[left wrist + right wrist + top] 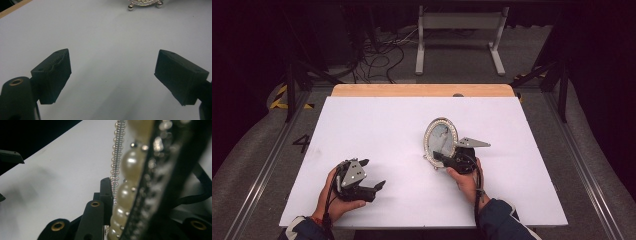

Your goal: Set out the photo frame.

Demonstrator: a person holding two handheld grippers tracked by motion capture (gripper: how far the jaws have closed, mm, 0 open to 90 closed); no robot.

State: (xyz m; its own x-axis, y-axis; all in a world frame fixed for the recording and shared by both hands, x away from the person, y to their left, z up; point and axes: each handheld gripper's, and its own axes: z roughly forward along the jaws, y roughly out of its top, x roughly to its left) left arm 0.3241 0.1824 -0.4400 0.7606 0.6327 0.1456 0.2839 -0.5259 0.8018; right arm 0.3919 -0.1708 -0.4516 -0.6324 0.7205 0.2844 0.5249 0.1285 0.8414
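Now right tongs (443,159) clamped on upright oval pearl-rimmed frame (440,137).

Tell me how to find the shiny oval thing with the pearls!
Look at the white table, right of its middle. There stands an oval picture frame with a silver rim, a ring of pearls and little ball feet. The right gripper is clamped on its rim; nothing else there sparkles.

Oval pearl-rimmed silver picture frame (440,138), upright on ball feet, mid-table, slightly right.
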